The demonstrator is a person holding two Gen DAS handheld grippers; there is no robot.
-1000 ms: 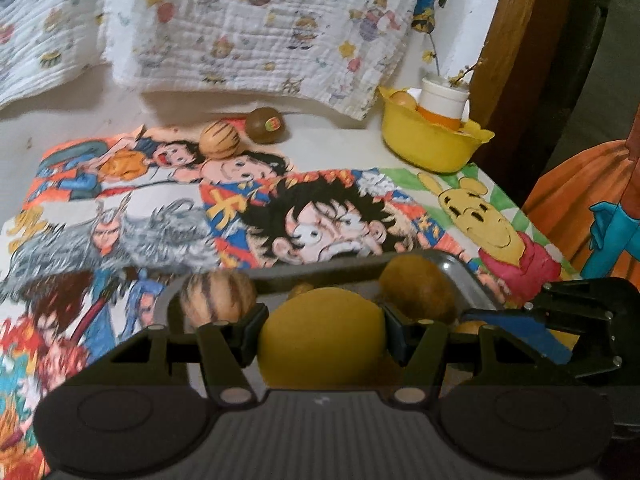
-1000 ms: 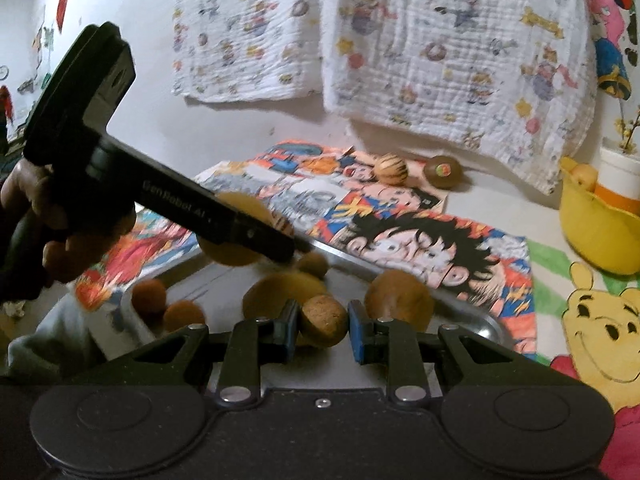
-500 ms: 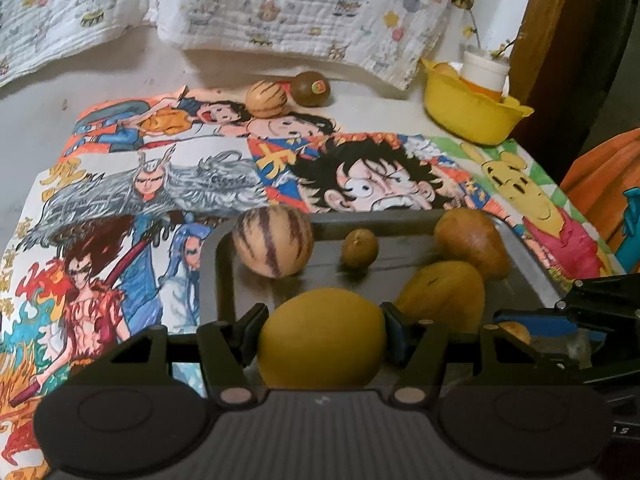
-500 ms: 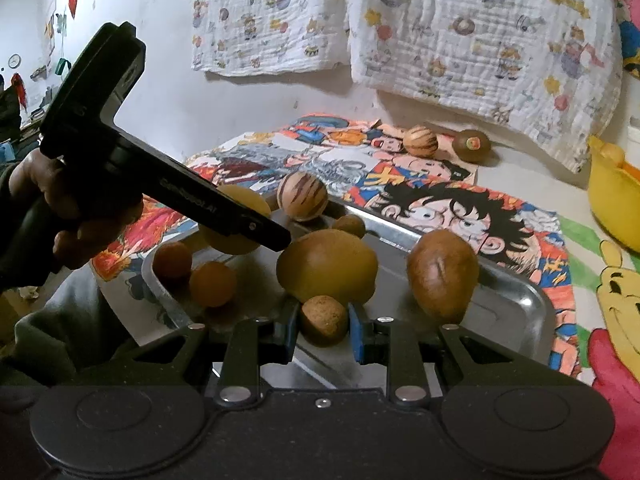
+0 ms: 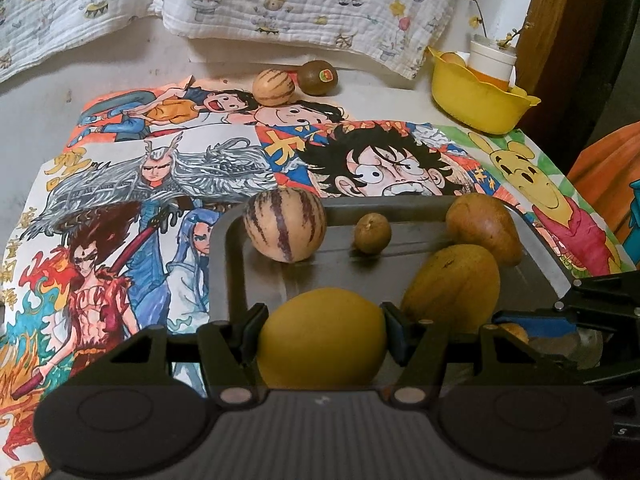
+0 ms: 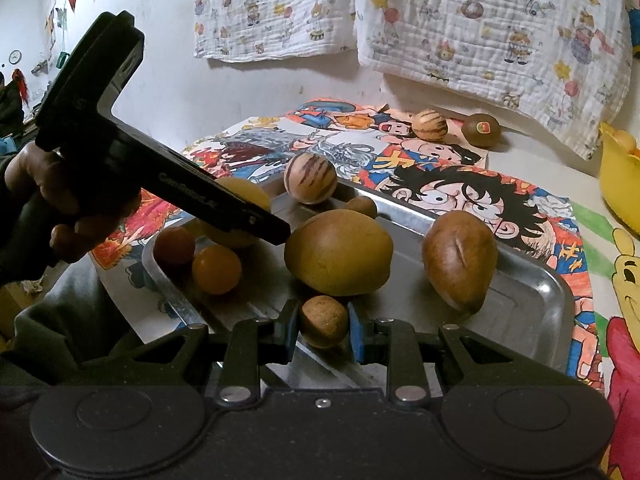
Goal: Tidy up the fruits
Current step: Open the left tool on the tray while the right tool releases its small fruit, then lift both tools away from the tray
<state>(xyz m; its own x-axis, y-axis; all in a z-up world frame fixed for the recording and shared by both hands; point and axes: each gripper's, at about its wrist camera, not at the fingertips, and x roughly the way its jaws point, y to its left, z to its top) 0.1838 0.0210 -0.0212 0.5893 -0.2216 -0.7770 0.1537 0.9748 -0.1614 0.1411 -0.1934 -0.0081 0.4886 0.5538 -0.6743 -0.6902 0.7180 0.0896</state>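
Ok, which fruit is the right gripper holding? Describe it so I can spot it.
Find the metal tray on the cartoon mat. At its near edge the right gripper is shut on a small tan fruit, rough-skinned, round, far smaller than the smooth yellow mango behind it.

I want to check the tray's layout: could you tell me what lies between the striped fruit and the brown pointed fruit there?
A small round brown fruit, seen in the left wrist view.
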